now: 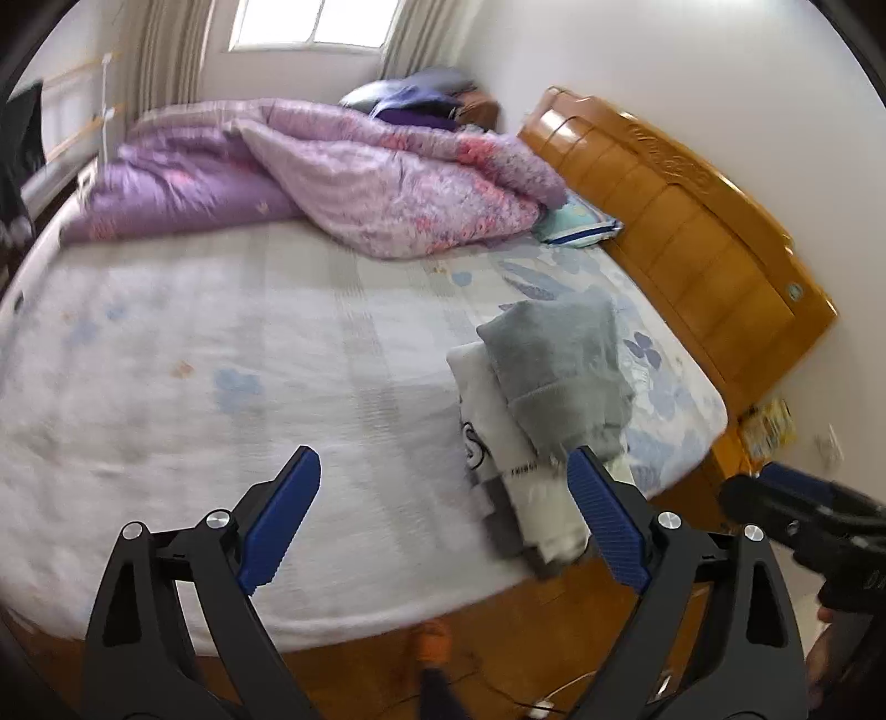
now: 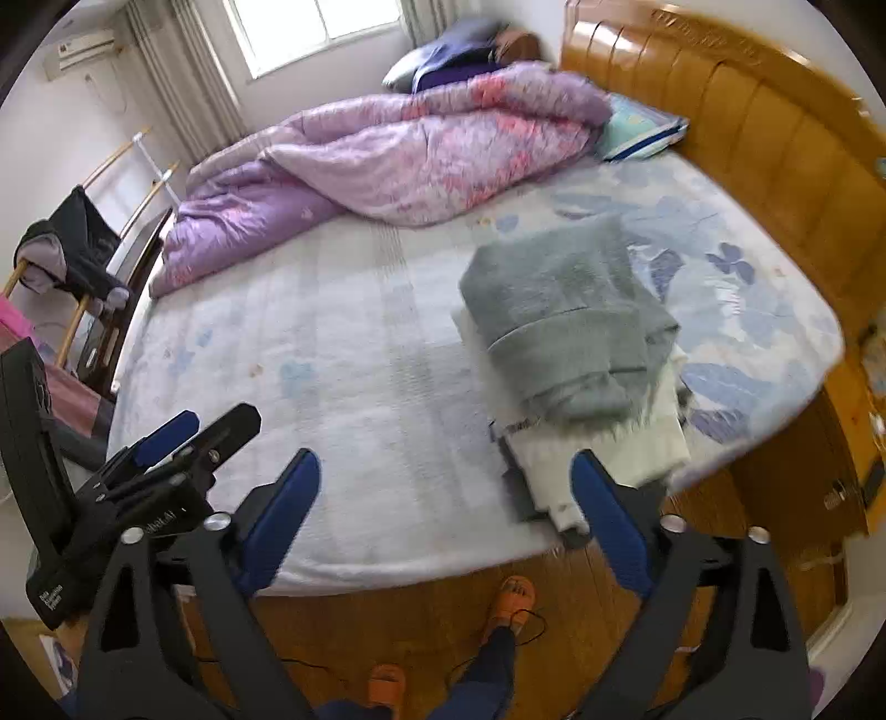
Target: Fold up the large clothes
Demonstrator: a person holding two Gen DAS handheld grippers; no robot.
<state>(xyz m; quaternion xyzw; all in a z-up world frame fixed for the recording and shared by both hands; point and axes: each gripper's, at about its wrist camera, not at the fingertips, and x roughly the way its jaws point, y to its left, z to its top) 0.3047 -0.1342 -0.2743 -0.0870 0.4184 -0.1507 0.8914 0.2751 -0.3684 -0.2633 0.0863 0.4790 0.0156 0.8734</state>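
Left tongs (image 1: 443, 515) wide open, nothing between the blue pads. Right tongs (image 2: 446, 518) also wide open and empty. Both are up above the near edge of the bed (image 2: 332, 343), pointing down at it.

Folded clothes sit stacked just ahead and to the right of both tongs, near the bed's near right corner: a grey sweater (image 2: 565, 321) on top of a white garment (image 2: 609, 454), with something dark under that poking over the mattress edge. No pad touches the pile.

Bed sheet is pale with blue flower prints, mostly bare in front of the tongs. Far ahead, a rumpled purple-pink quilt (image 1: 343, 177) lies across the back of the bed, with a small teal pillow (image 1: 576, 221) at its right end against the wooden headboard (image 1: 692, 232). Window (image 2: 315, 27) with curtains on the far wall. Left of the bed, a rack with dark clothes (image 2: 72, 249). Wooden floor below the tongs; the person's feet in orange slippers (image 2: 512, 601) show there.
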